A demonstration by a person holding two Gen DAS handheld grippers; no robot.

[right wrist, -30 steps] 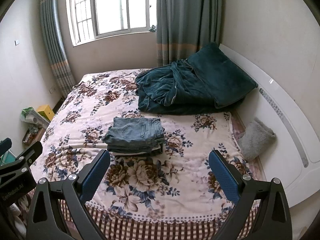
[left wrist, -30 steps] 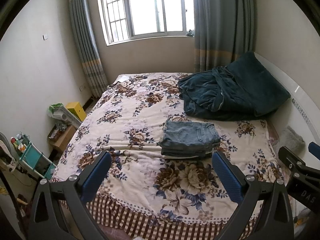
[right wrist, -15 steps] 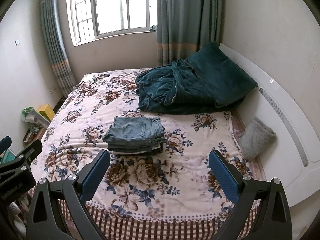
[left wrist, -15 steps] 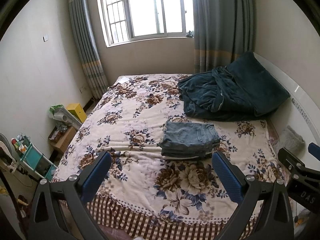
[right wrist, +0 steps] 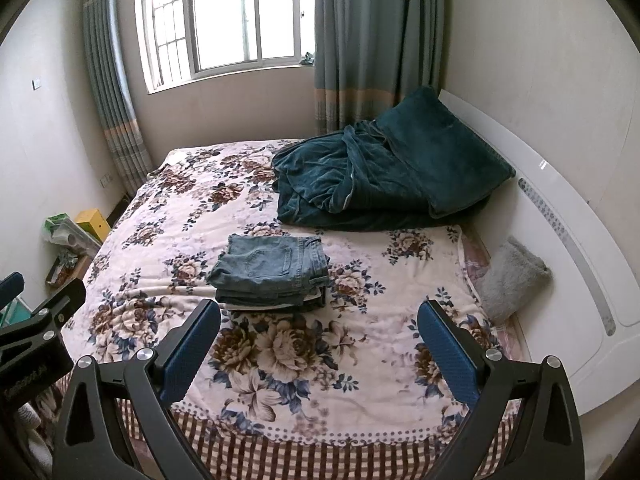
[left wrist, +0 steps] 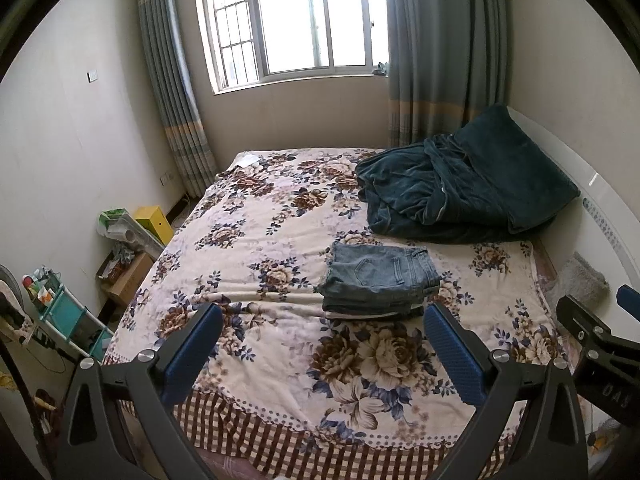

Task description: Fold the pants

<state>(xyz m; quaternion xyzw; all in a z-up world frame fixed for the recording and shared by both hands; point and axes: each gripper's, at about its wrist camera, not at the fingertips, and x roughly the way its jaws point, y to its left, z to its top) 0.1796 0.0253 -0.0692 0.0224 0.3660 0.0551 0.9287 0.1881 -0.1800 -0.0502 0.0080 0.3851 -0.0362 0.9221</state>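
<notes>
The jeans [left wrist: 380, 278] lie folded into a compact stack near the middle of the bed, back pocket up, on the floral bedspread [left wrist: 256, 248], with a thin pale layer showing under the bottom edge of the stack. Behind them, toward the headboard side, sits a heap of dark teal blanket [left wrist: 452, 192] with a matching pillow [right wrist: 436, 152] leaning on it, near the jeans but not touching. A grey fuzzy cloth [right wrist: 510, 278] is tucked between the mattress and the white headboard [right wrist: 568, 240]. The left gripper [left wrist: 320, 344] is spread wide and holds nothing, hanging over the foot of the bed short of the stack; the right gripper [right wrist: 320, 340] is likewise released and empty, beside it and equally clear of the denim. The fold looks finished, so the main risk from here is disturbing it: a finger dipping forward could catch the near edge of the stack and slide the top layers off square, and the soft, rumpled bedspread gives little support, so any nudge or tug on the cover could tilt the pile.
</notes>
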